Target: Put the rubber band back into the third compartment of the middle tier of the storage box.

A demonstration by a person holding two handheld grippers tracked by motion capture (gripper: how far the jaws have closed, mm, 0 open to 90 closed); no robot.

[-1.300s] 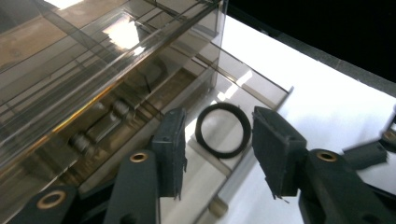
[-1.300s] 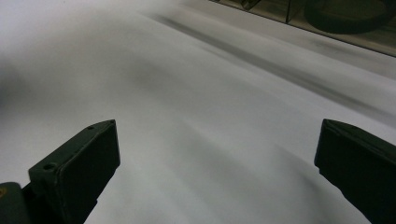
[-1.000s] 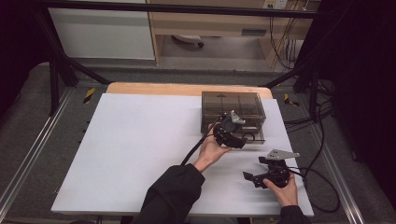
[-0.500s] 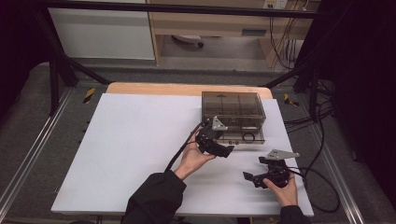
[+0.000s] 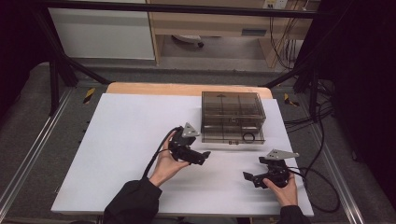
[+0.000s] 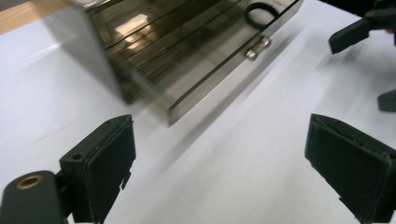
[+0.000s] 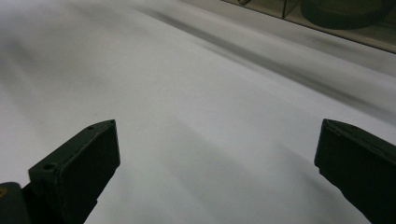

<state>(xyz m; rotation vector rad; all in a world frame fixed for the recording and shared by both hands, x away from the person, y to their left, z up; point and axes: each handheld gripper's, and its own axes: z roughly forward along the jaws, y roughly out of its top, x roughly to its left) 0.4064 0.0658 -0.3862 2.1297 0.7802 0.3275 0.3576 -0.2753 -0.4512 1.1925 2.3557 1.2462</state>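
Smoked plastic drawer box (image 5: pixel 232 115) stands at the far right part of the white bench (image 5: pixel 126 140), and its bottom drawer (image 5: pixel 236 136) is pulled out a little toward the person. Inside this drawer lies a black ring (image 5: pixel 248 137), near the front wall on the right side; in the left gripper view the same ring (image 6: pixel 260 12) is seen through the clear drawer front, above the small metal knob (image 6: pixel 258 47). I judge that the drawer is left open so that the ring can be reached, or because it was just put there; the pictures do not decide this.

The left gripper (image 5: pixel 198 157) is held just before the box, a little to its left, apart from it. Its fingers (image 6: pixel 102 161) are spread wide and hold nothing, with only the bare bench between them. It points toward the drawer corner, so it is well placed either for the knob or for pushing the drawer front.

The right gripper (image 5: pixel 252 179) rests low near the front edge of the bench, well apart from the box, in the person's right hand (image 5: pixel 283 186). Its fingers (image 7: pixel 81 161) are also spread and empty. It looks parked there, probably to keep the way free for the left one.
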